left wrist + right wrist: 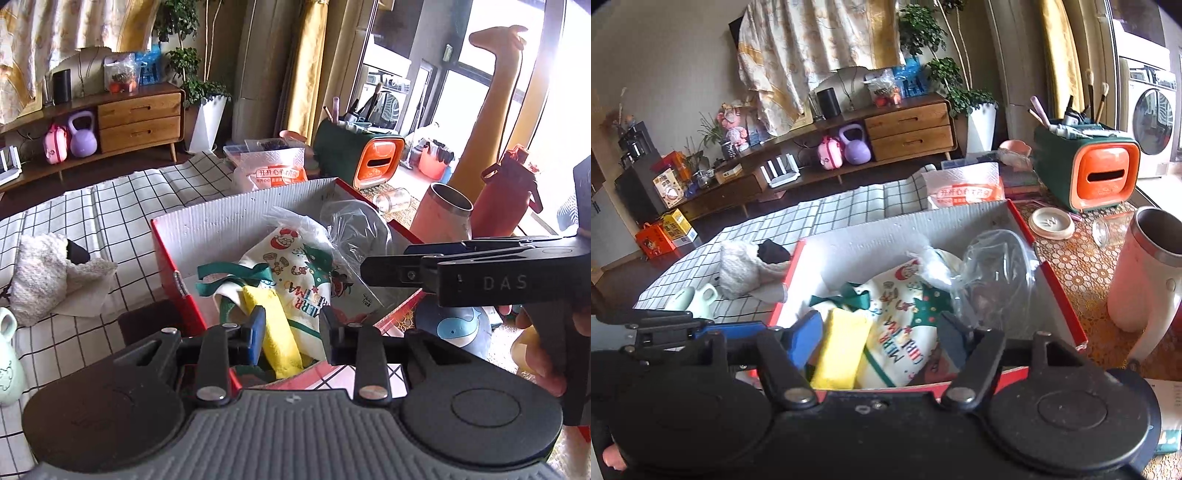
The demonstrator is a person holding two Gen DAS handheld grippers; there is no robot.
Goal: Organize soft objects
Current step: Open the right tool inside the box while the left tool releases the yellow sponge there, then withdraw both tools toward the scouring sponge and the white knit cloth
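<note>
Both our grippers empty over the box (pixel 236 218), left (pixel 293 332) narrow, right (pixel 882 339) wide, yellow cloth (pixel 840 349) and bag (pixel 905 332) below them

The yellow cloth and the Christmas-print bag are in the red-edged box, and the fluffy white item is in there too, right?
Not quite. The fluffy white item lies outside the red-edged box, on the checked cloth, as the right wrist view shows. The yellow cloth and Christmas-print bag are inside.
</note>
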